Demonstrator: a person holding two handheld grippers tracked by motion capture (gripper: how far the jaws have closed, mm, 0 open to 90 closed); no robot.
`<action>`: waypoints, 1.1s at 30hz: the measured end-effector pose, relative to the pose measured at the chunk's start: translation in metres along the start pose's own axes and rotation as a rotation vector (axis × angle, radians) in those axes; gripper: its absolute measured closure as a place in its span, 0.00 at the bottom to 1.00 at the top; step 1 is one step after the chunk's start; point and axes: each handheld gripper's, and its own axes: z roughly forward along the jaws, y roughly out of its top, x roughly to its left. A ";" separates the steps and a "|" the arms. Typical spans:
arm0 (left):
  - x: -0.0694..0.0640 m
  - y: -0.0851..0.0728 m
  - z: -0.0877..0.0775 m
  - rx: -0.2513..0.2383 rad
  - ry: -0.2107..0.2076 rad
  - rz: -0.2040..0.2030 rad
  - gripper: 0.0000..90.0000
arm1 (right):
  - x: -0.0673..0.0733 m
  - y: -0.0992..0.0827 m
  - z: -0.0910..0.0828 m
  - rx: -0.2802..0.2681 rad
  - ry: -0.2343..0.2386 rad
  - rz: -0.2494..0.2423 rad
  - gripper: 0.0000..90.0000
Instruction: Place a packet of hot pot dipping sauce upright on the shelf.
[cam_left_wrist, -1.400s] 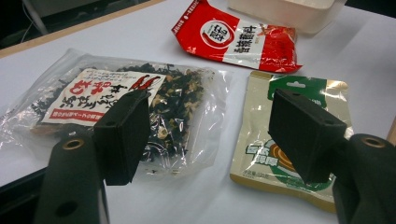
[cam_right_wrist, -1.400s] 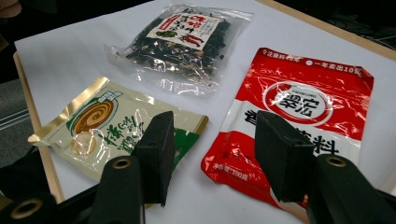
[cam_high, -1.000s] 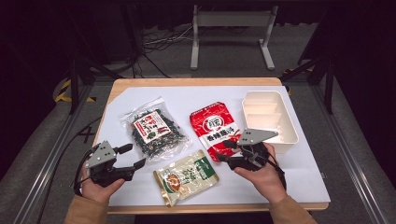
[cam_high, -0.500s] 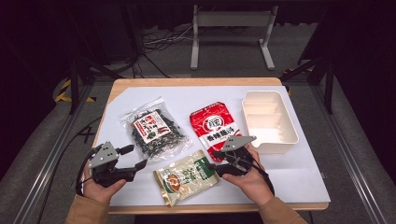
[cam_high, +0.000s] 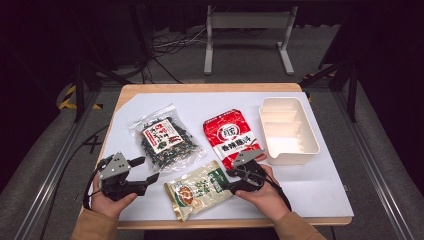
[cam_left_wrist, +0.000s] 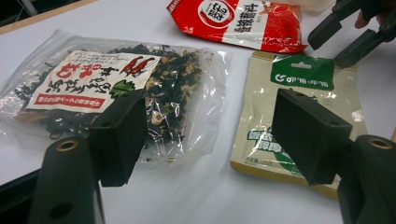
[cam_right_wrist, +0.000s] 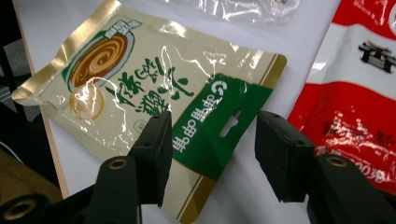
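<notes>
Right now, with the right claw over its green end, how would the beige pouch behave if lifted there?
The beige pouch looks thin and flat, so probably light and floppy, sagging from its green header. Its glossy film may slip.

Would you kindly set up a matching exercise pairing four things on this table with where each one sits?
1. clear bag of dark dried food
2. red packet
3. white tray
4. beige and green pouch

a. far right of the sheet
b. nearest the table's front edge, by the right gripper
c. leftmost of the packets
d. between the clear bag and the tray

Pairs: 1-c, 2-d, 3-a, 4-b
</notes>
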 end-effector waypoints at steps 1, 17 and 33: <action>0.000 0.000 0.000 0.000 0.001 0.000 0.31 | -0.001 -0.001 0.001 0.013 0.005 0.010 0.53; -0.001 0.000 0.001 0.007 0.006 0.010 0.31 | 0.000 -0.007 0.010 0.105 0.066 0.056 0.54; -0.002 0.001 0.004 0.013 0.011 0.016 0.30 | 0.008 -0.001 0.017 0.053 0.177 0.076 0.59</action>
